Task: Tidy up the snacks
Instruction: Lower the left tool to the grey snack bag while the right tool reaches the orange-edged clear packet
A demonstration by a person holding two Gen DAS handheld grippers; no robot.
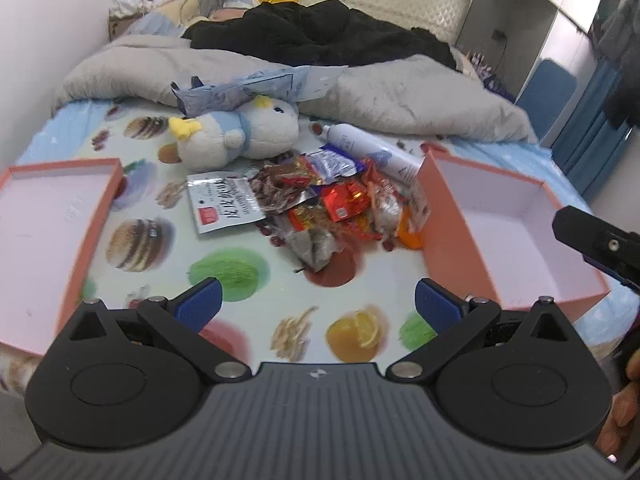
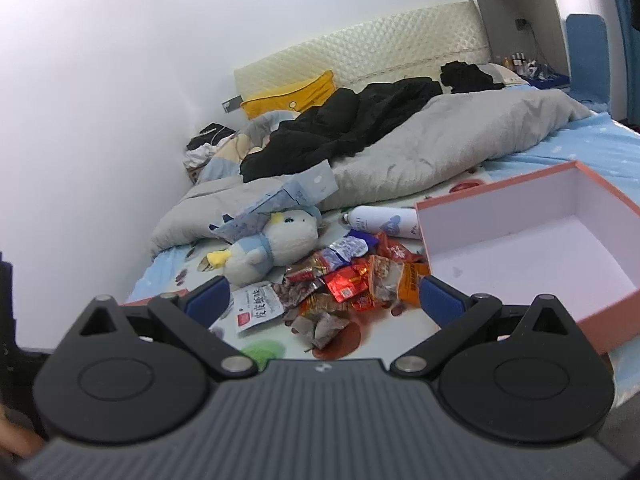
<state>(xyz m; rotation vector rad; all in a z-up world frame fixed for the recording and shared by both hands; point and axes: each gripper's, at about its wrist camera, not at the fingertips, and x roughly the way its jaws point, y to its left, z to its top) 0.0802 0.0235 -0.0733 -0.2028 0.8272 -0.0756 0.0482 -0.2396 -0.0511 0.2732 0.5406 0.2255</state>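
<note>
- Holding two grippers over the bed, you have the left gripper [image 1: 318,304] and the right gripper [image 2: 325,298] both spread wide with nothing between their blue ribbed pads
- Count two boxes: a left box [image 1: 100,220] and a right box [image 1: 452,232], each a shallow rectangular cardboard tray, salmon pink outside and pale white inside, with no snacks in them
- Your snack pile [image 1: 320,200] lies on the printed sheet [image 1: 240,344] between the two boxes, touching the right box's near wall; it is a loose heap of crinkly foil and plastic packets, too overlapped to count exactly
- One flat white pouch [image 1: 224,202] with dark lettering sits at the pile's left edge
- One plush penguin [image 1: 240,136], soft and fuzzy, white and pale blue with yellow bits, lies just behind the pile
- One white cylindrical bottle [image 1: 372,148] lies on its side behind the pile, partly hidden by the right box
- One crumpled blue-and-white paper bag [image 1: 248,90] rests on a grey quilt [image 1: 400,100] behind the penguin, with black clothing [image 1: 312,36] heaped farther back
- The right gripper's black finger shows over the right box in your left view
</note>
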